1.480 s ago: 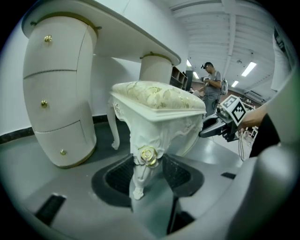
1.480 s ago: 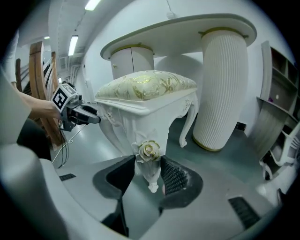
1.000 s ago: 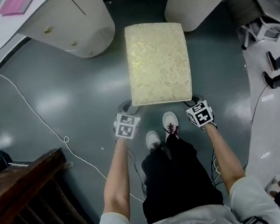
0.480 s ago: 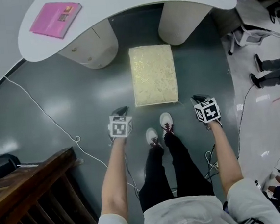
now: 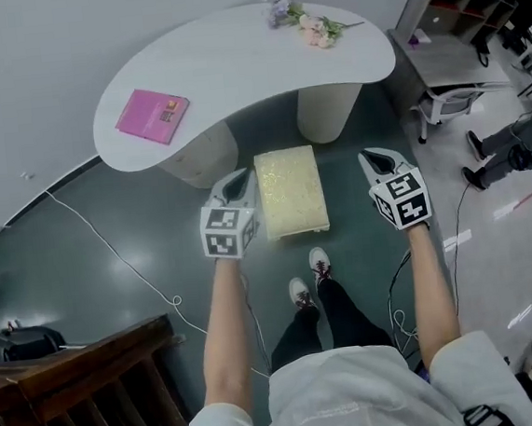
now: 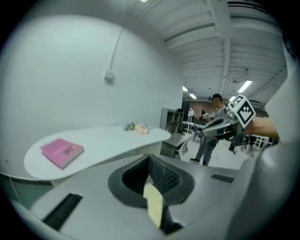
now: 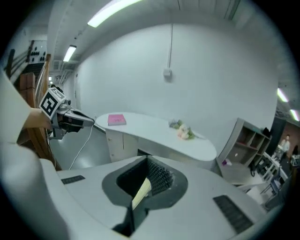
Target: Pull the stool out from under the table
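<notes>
The stool (image 5: pixel 290 192), a rectangular seat with a pale yellow patterned cushion, stands on the dark floor in front of the white curved table (image 5: pixel 234 70); only its far end is near the table's edge. My left gripper (image 5: pixel 238 184) is raised beside the stool's left side, shut and empty. On the stool's right, also raised, my right gripper (image 5: pixel 377 160) is shut on nothing. In the left gripper view the closed jaws (image 6: pixel 151 164) point at the table, with a yellow sliver of stool (image 6: pixel 153 206) below. The right gripper view shows the same from its jaws (image 7: pixel 149 177).
A pink book (image 5: pixel 152 116) and flowers (image 5: pixel 309 23) lie on the table. Two pedestals (image 5: pixel 327 113) hold it up. A white cable (image 5: pixel 111 260) runs across the floor. Dark wooden furniture (image 5: pixel 67 386) is at lower left, a shelf unit (image 5: pixel 453 11) and a person's legs (image 5: pixel 513 151) at right.
Both grippers left the stool's near corners, rose and shut. The head view has pulled back and up, so the whole table now shows and the stool looks smaller.
</notes>
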Available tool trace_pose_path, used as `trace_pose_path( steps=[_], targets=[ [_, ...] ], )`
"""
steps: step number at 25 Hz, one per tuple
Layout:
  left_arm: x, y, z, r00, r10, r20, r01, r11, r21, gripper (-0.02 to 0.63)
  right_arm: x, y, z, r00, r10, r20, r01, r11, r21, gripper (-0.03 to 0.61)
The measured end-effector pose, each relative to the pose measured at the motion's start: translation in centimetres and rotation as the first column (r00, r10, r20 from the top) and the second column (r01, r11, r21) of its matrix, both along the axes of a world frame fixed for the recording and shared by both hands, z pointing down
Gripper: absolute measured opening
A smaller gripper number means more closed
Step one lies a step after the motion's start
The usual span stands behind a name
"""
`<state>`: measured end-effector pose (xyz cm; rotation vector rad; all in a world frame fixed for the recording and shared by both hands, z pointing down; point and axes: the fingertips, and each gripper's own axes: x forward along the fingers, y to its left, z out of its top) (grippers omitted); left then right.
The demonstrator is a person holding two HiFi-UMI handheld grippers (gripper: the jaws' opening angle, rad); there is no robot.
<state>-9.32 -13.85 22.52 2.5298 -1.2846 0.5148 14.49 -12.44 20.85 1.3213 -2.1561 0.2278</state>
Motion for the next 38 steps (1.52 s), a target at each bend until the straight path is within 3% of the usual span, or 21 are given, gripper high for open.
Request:
trace_pose_path(
  steps=[3, 7, 13, 20, 38],
  targets=[
    [1.1, -0.2, -9.3, 1.000, 0.026, -0.006, -0.025, 0.987, 0.158, 0.020, -0.5, 0.2, -7.5, 1.000, -0.027, -0.005, 0.028, 0.991, 0.127, 0.015],
    [2.0, 0.8, -17.7, 0.994, 0.065, 0.086, -0.091, 0.939, 0.333, 0.020, -1.0, 0.9, -15.6, 0.999, -0.046, -0.006, 0.046, 0.961, 0.272, 0.015],
    [2.4, 3.2, -25.3, 0.985, 0.089, 0.147, -0.148, 0.875, 0.462, 0.020, -2.3, 2.5, -23.5, 0.997, -0.072, 0.025, 0.055, 0.908, 0.414, 0.015],
    [2.2, 4.3, -28.4, 0.982, 0.081, 0.172, -0.159, 0.842, 0.515, 0.020, -3.8, 2.8, -26.4, 0.994, -0.108, 0.025, 0.085, 0.885, 0.457, 0.015],
    [4.0, 5.2, -27.9, 0.970, 0.117, 0.214, -0.212, 0.837, 0.504, 0.021, -3.5, 4.7, -26.1, 0.993, -0.117, -0.024, 0.116, 0.899, 0.423, 0.014]
  ],
)
